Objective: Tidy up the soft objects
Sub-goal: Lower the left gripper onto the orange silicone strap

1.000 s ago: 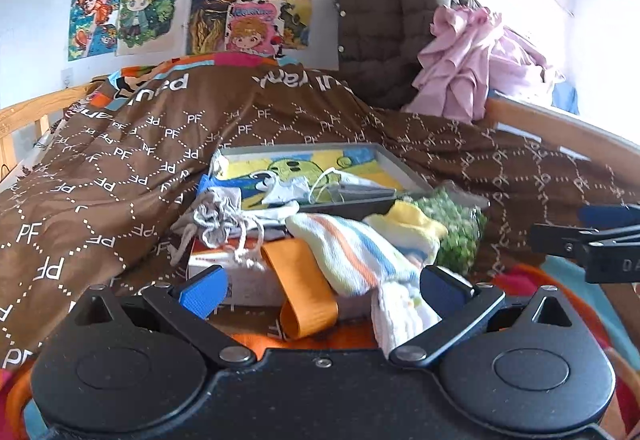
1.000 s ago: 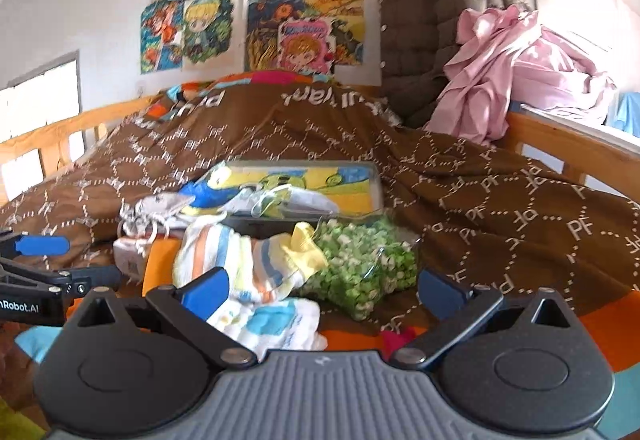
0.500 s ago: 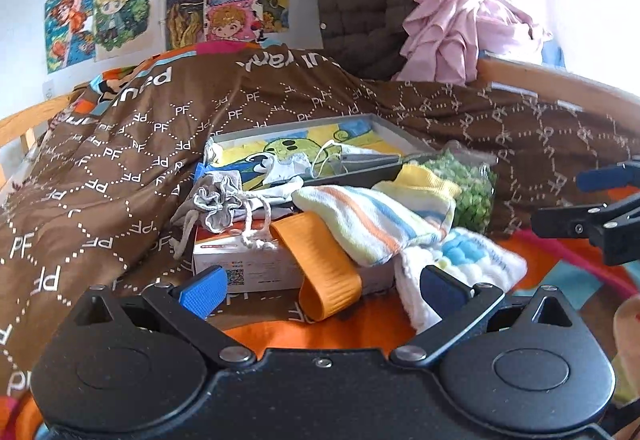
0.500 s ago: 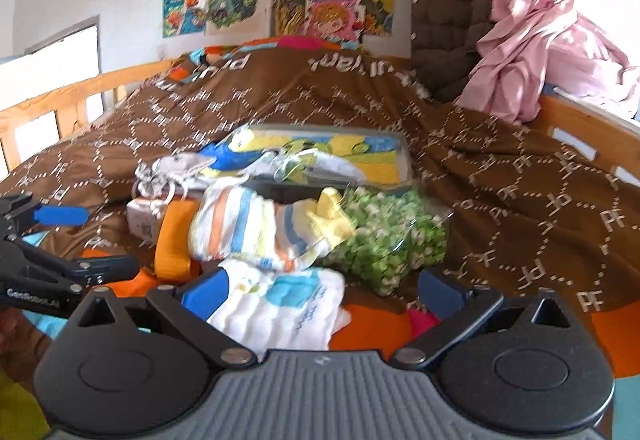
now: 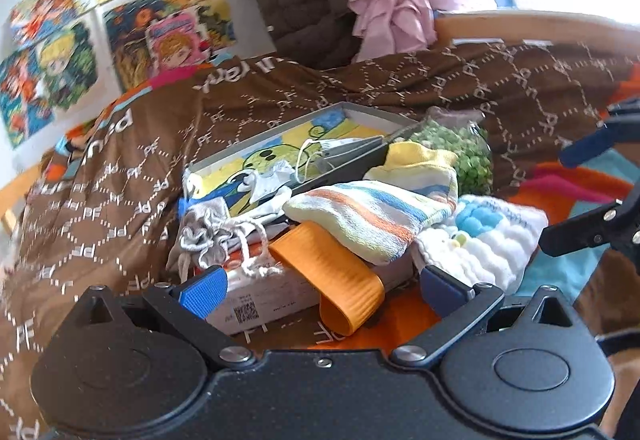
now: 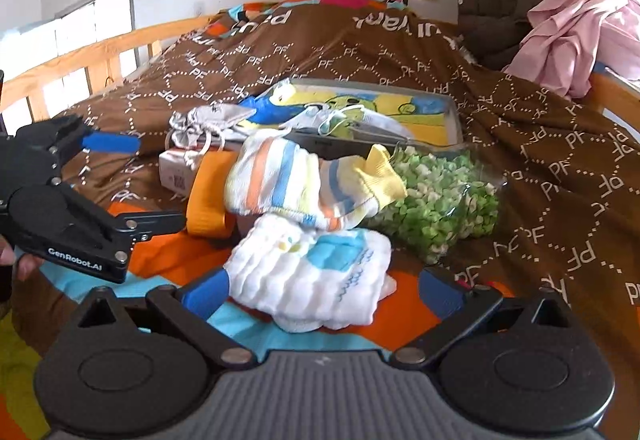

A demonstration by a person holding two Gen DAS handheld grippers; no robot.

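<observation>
Both claws, the left gripper [image 5: 322, 290] and the right gripper [image 6: 322, 294], are wide apart and hold nothing, and the white cloth [image 6: 310, 274] lies right between the right claw's tips, so a sloppy pinch could drag the striped sock [image 6: 296, 184] lying just behind it.

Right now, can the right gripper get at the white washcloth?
Probably yes: the right gripper is open, with the white washcloth lying uncovered between its fingers. Only the striped sock overlaps its far edge.

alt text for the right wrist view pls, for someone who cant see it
The open right gripper frames a folded white washcloth on a brown bedspread. Behind it lie a striped sock, a bag of green bits and a shallow tray; the open left gripper enters from the left.
</observation>
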